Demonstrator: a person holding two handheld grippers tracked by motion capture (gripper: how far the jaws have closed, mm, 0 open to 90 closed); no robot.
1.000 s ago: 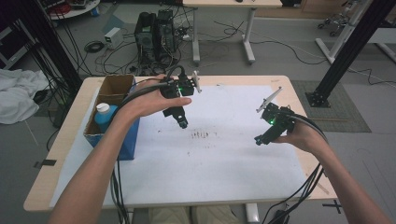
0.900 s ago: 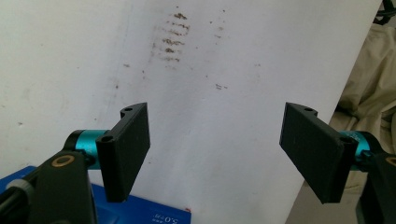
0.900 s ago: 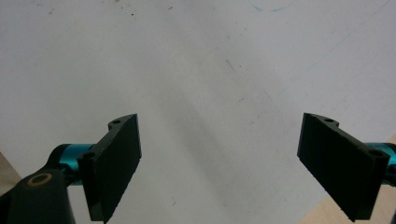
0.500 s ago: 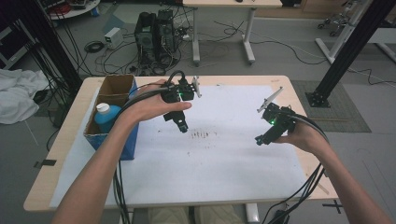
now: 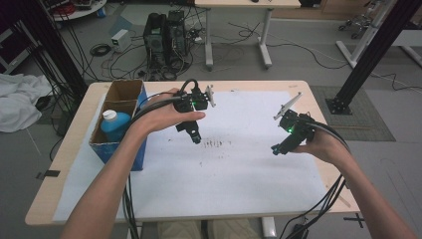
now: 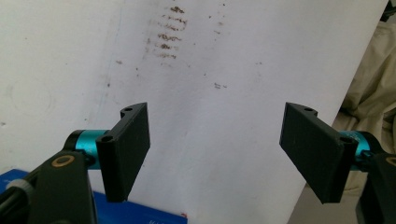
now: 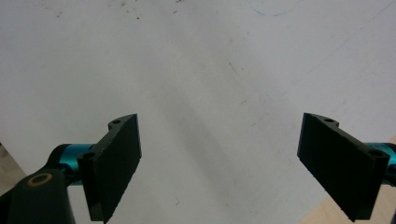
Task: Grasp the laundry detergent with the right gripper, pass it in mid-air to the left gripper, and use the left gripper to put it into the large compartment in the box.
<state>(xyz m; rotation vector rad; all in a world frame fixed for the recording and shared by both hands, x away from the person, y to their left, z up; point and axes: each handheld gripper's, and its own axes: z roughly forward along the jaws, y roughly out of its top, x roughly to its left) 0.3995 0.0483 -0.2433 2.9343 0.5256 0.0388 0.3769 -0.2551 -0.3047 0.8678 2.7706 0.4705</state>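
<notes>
White paper (image 5: 239, 164) covers the tabletop (image 5: 74, 144) — bare between the left tongs (image 5: 195, 139) and right tongs (image 5: 275, 149), both released; cardboard box (image 5: 119, 107) at the left edge.

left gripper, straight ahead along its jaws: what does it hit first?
Likely the white sheet, near the brown smudges. The left gripper is open, with nothing between jaws and paper; depth is unclear.
</notes>
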